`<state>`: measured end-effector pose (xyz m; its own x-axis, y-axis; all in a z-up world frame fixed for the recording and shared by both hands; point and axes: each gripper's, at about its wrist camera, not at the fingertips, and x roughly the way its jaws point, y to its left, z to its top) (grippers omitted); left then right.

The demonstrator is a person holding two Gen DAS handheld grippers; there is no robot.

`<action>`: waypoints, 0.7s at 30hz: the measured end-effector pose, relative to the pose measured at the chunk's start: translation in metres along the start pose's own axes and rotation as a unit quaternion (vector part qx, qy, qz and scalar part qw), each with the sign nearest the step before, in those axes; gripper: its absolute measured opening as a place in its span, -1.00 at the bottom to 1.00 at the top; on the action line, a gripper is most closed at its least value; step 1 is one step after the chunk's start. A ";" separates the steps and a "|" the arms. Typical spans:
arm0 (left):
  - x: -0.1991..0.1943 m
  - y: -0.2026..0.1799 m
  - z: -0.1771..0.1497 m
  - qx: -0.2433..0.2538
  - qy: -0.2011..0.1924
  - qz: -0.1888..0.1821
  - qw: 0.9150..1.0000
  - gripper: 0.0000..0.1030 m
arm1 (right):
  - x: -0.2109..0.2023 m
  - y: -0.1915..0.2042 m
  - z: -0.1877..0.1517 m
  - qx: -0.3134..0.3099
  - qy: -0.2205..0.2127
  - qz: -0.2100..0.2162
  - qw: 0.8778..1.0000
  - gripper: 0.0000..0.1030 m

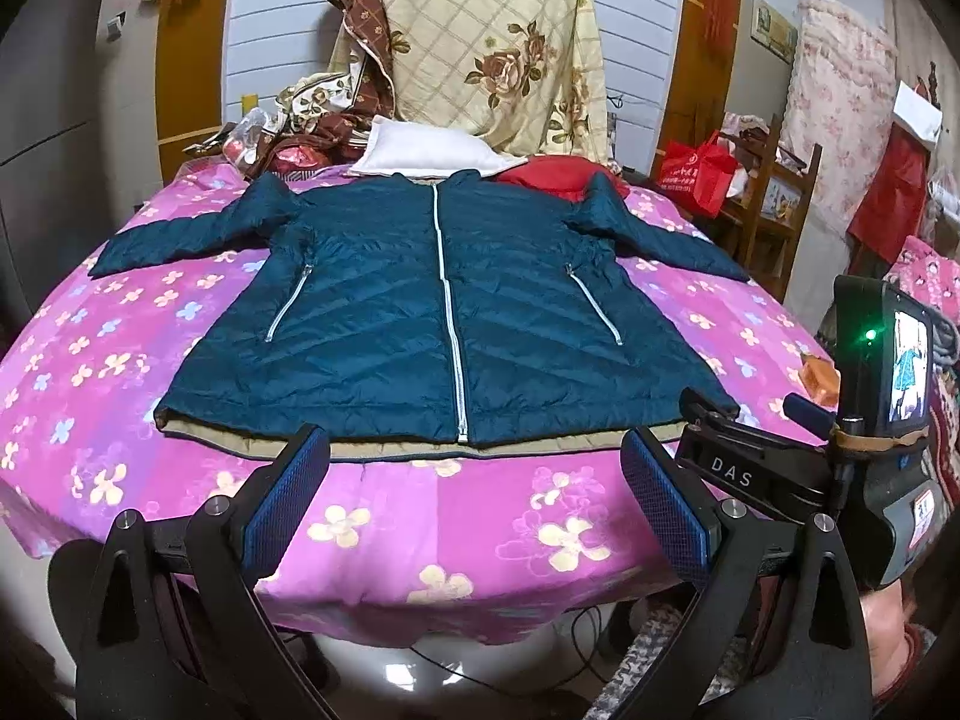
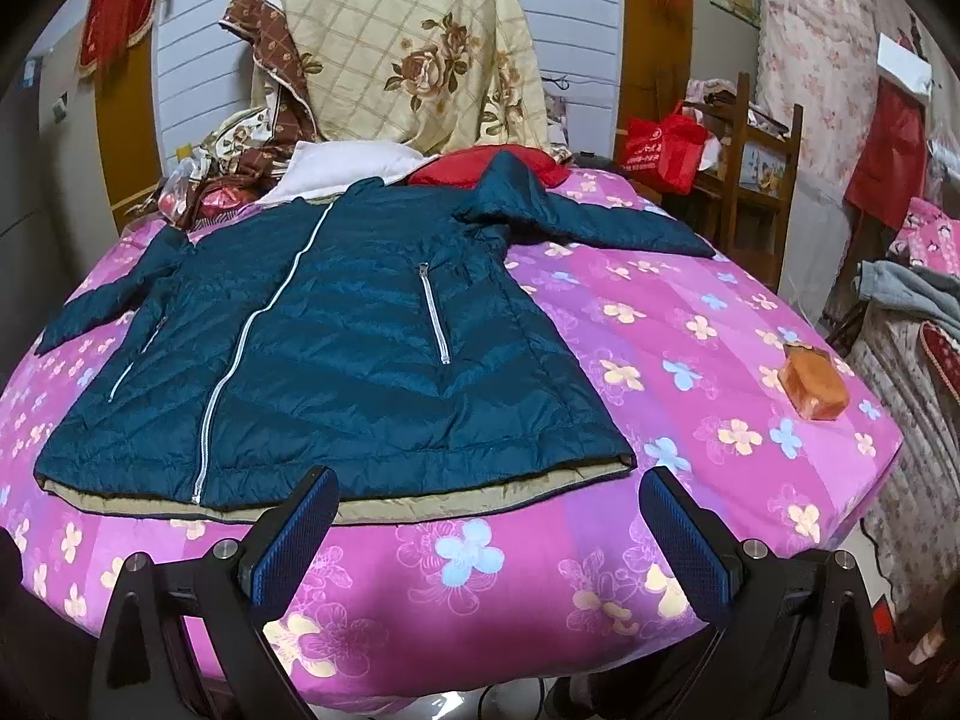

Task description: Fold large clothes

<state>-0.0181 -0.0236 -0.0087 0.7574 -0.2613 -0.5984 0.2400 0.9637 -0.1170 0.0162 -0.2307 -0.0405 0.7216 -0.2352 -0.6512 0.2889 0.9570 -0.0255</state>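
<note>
A dark teal quilted jacket (image 1: 420, 312) lies flat and face up on the bed, zipped, with both sleeves spread out sideways and a tan lining showing along its hem. It also shows in the right wrist view (image 2: 336, 348). My left gripper (image 1: 474, 450) is open and empty, just in front of the hem near the zipper's bottom end. My right gripper (image 2: 486, 489) is open and empty, in front of the hem's right corner. The right gripper's body (image 1: 870, 420) shows at the right of the left wrist view.
The bed has a pink flowered cover (image 1: 480, 516). A white pillow (image 1: 432, 150), a red garment (image 2: 486, 165) and piled floral bedding (image 1: 492, 42) lie beyond the collar. An orange block (image 2: 813, 387) sits on the cover at the right. A wooden chair with a red bag (image 2: 660, 144) stands beside the bed.
</note>
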 end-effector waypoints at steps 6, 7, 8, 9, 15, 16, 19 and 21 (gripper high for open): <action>0.000 0.001 -0.001 -0.004 -0.004 -0.009 1.000 0.90 | -0.001 0.001 -0.001 0.000 0.000 0.000 1.000 0.94; 0.000 0.001 -0.001 -0.005 -0.005 -0.011 1.000 0.90 | -0.001 0.001 -0.001 -0.001 -0.002 -0.001 1.000 0.94; 0.000 0.001 -0.001 -0.004 -0.004 -0.008 1.000 0.90 | -0.001 0.002 -0.001 -0.004 -0.002 -0.001 1.000 0.93; 0.001 0.001 -0.001 -0.003 -0.002 -0.006 1.000 0.90 | -0.001 0.003 -0.001 -0.006 -0.001 -0.001 1.000 0.94; 0.001 0.005 -0.002 -0.010 0.001 0.009 1.000 0.90 | 0.001 0.006 -0.003 -0.011 0.000 0.003 1.000 0.94; 0.001 0.005 -0.002 -0.011 0.001 0.011 1.000 0.90 | 0.001 0.006 -0.003 -0.012 0.000 0.004 1.000 0.94; 0.000 0.009 0.001 -0.013 0.000 0.017 1.000 0.90 | 0.002 0.008 -0.004 -0.017 -0.003 0.000 1.000 0.94; 0.000 0.016 0.005 -0.015 0.001 0.022 1.000 0.90 | 0.000 0.009 -0.005 -0.020 -0.008 0.000 1.000 0.94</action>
<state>-0.0115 -0.0086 -0.0071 0.7659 -0.2184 -0.6048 0.1877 0.9755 -0.1145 0.0160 -0.2212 -0.0448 0.7318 -0.2381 -0.6386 0.2638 0.9629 -0.0568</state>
